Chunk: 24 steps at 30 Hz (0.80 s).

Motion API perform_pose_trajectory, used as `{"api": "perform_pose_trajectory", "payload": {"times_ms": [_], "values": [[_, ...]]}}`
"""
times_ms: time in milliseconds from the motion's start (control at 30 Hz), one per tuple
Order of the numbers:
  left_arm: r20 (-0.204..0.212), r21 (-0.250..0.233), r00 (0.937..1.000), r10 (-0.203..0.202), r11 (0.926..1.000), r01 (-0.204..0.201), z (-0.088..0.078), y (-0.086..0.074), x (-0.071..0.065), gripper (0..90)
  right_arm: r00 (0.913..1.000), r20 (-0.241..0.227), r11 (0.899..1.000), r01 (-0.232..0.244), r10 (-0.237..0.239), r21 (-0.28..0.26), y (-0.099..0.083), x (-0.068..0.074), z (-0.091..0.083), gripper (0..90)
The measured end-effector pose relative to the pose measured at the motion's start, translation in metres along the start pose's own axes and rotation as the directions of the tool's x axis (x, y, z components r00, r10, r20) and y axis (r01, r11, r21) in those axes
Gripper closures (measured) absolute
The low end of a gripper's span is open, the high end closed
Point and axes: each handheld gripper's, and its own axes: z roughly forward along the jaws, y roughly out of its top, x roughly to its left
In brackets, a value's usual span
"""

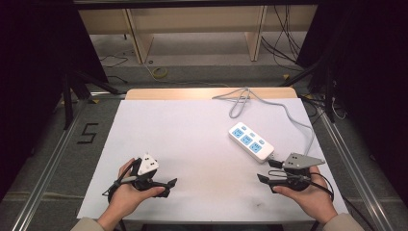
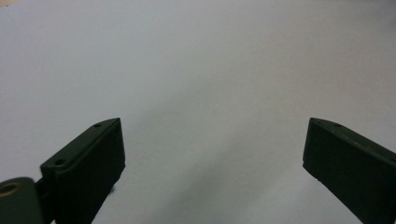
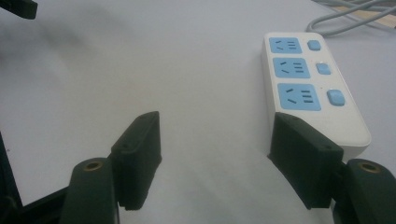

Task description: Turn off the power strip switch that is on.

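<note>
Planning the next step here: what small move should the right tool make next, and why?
Probably ease the right tool toward the power strip. Its jaws stand open and empty, and the strip lies close beside one jaw; the left tool faces bare white table.

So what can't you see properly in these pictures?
- Power strip: its near end is behind the right gripper in the high view, and behind a jaw in the right gripper view.
- Grey cable: it drops over the table's right edge, so its far end is hidden.
- Socket markings: too small to read.
- Left gripper: the hand covers its body.
</note>
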Motion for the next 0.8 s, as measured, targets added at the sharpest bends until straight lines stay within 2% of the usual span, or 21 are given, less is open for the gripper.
{"api": "perform_pose_trajectory", "payload": {"times_ms": [167,567,733,800], "values": [[-0.004,0.001,1.0,-0.001,1.0,0.001,0.0,0.0,0.001,5.3,1.0,0.006,1.0,0.004,-0.004,0.006,0.002,0.0,0.0,38.4],[-0.005,0.003,1.0,-0.004,1.0,0.004,0.001,0.0,0.002,6.5,0.9983,0.058,0.999,-0.004,0.0,0.054,0.021,-0.009,0.0,79.8],[-0.006,0.002,1.0,-0.005,1.0,0.005,0.001,0.0,0.002,6.9,0.9967,0.081,0.997,-0.007,0.001,0.074,0.03,-0.016,0.002,90.0],[-0.006,0.003,1.0,-0.005,1.0,0.005,0.001,0.0,0.002,6.9,0.996,0.089,0.996,-0.004,-0.004,0.086,0.033,-0.018,0.003,90.0]]}}
